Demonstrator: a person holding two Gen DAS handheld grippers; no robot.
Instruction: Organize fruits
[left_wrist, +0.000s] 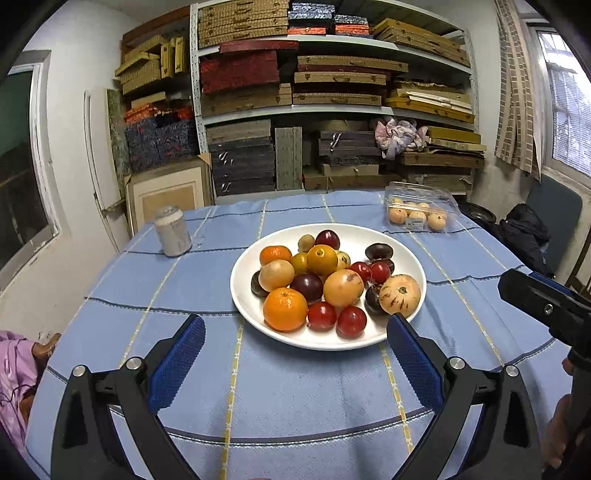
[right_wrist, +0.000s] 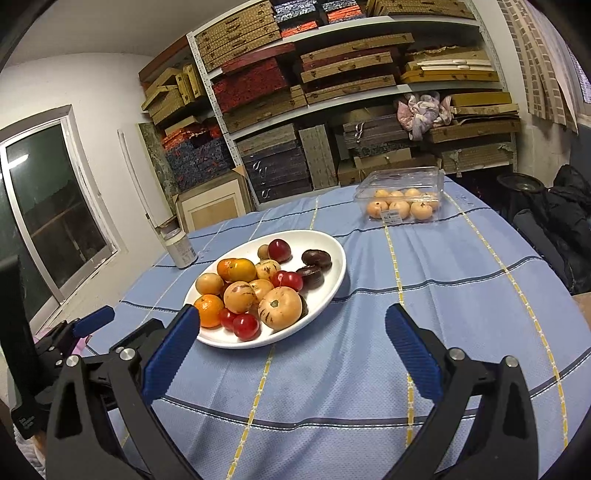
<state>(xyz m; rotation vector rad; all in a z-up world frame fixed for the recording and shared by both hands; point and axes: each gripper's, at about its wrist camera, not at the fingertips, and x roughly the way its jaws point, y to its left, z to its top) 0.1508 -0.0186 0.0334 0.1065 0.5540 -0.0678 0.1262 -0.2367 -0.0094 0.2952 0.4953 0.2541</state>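
Note:
A white plate (left_wrist: 406, 254) sits mid-table, piled with mixed fruit: oranges (left_wrist: 285, 308), red cherry tomatoes (left_wrist: 351, 322), dark plums (left_wrist: 306, 287) and tan speckled fruits (left_wrist: 399, 295). My left gripper (left_wrist: 295, 343) hovers open just in front of the plate's near rim, nothing between its blue pads. In the right wrist view the same plate (right_wrist: 332, 266) lies ahead and left. My right gripper (right_wrist: 291, 338) is open and empty, its left pad over the plate's near edge. The right gripper's body (left_wrist: 546, 306) shows at the right edge of the left wrist view.
A clear plastic clamshell (left_wrist: 421, 206) of pale round fruits stands at the table's far right. A grey can (left_wrist: 171, 230) stands far left. The blue checked tablecloth (left_wrist: 295, 391) covers the table. Shelves of stacked boxes (left_wrist: 332, 92) fill the back wall. A dark bag (right_wrist: 569, 221) lies right.

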